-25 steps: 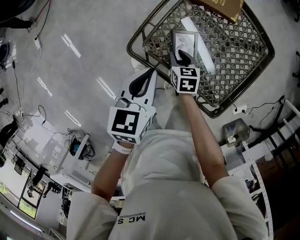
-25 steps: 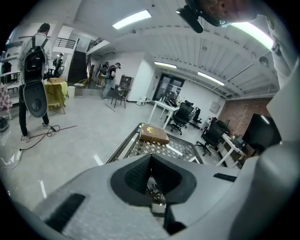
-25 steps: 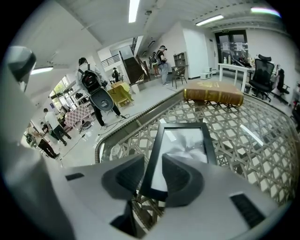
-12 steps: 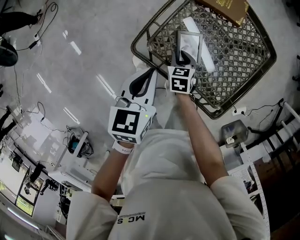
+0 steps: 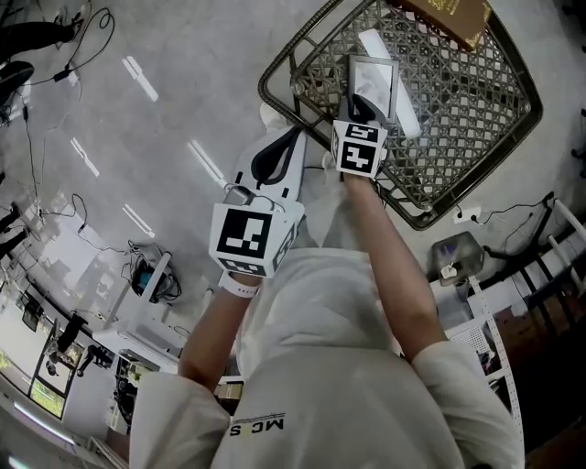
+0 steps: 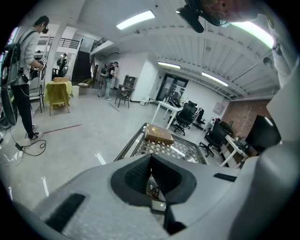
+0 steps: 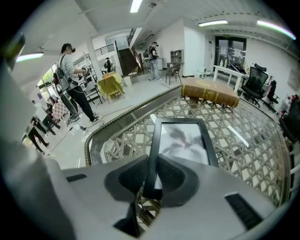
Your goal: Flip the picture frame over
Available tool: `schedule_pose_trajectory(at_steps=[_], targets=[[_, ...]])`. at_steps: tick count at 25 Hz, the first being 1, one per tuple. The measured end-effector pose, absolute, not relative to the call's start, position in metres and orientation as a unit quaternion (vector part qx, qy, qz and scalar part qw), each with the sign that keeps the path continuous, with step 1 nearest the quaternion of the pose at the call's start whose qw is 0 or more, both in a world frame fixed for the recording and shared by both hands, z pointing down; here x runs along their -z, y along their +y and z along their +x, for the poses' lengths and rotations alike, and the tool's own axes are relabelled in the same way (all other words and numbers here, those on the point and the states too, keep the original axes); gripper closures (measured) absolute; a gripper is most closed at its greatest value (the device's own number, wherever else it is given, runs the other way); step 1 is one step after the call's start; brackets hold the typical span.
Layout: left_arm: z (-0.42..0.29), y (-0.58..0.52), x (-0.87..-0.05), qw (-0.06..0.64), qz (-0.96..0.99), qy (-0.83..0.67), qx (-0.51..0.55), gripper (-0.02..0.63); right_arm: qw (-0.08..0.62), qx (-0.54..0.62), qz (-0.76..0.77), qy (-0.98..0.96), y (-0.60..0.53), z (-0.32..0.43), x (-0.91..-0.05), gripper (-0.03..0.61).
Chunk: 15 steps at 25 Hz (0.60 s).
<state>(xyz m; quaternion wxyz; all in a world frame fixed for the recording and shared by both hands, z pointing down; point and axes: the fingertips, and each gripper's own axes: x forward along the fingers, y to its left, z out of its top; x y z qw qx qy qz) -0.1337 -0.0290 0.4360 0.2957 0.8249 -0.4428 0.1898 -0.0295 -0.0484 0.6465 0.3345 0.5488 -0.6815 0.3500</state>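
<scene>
The fingers of the right gripper are closing on the picture frame. The frame's near left rail stands between the pads, which lie against it on both sides. The fingers of the left gripper are drawn together at the tips with nothing between them. In the head view this gripper hangs just outside the wire basket, beside its near rim.

The picture frame lies inside the basket with its print side up, close to the near rim, and the right gripper reaches in over that rim. A white strip lies on the basket's lattice floor just beside the frame. A brown book rests at the basket's far rim, well apart from the frame.
</scene>
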Motion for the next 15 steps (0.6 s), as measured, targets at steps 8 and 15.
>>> schedule_pose_trajectory(at_steps=[8,15], targets=[[-0.129,-0.030,-0.435,0.295,0.827,-0.439,-0.191,0.589,0.314,-0.372,0.535,-0.690,-0.048,-0.031,-0.643,0.502],[-0.120,-0.030,-0.433,0.291,0.830,-0.436,-0.193,0.589,0.276,-0.394,0.518,-0.707,-0.049,-0.031,-0.629,0.503]])
